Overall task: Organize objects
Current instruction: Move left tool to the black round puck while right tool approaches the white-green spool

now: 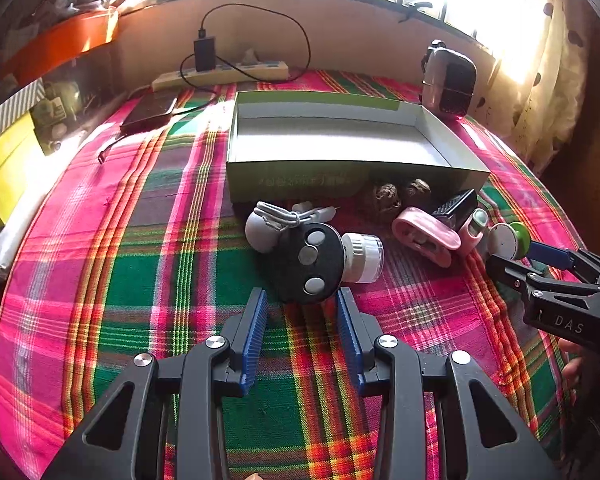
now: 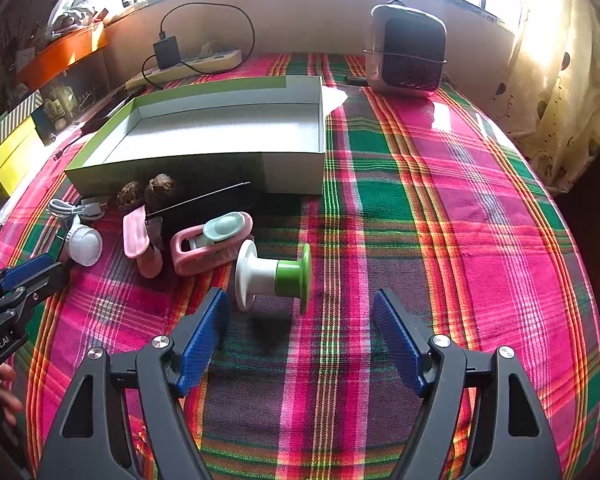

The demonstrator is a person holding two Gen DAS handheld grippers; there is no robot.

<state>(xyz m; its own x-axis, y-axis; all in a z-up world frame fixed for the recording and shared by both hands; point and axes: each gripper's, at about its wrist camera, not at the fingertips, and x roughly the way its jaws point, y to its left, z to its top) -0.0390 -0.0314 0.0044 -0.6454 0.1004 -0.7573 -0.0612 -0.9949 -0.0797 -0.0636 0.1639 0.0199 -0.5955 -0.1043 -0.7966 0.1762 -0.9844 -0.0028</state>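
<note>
An empty green-sided box [image 1: 340, 178] [image 2: 292, 176] stands mid-table. Small items lie in front of it. A black disc with three grey buttons [image 1: 308, 264] lies just ahead of my left gripper [image 1: 301, 295], which is open with nothing between its blue pads. Beside the disc are a white jar [image 1: 362, 256] and a grey ball with a coiled cable [image 1: 260, 232]. A white-and-green spool [image 2: 276, 276] lies on its side just beyond my right gripper [image 2: 300, 294], also open and holding nothing. Pink clips [image 2: 212, 240], a black case [image 2: 208, 208] and two walnuts [image 2: 148, 192] lie nearby.
A plaid cloth [image 2: 440, 200] covers the table. A small fan heater [image 2: 404, 52] stands at the back right. A power strip with a charger [image 2: 188, 66] lies along the back wall, with a dark phone [image 1: 148, 112] near it. Boxes and an orange tray [image 1: 60, 46] crowd the left edge.
</note>
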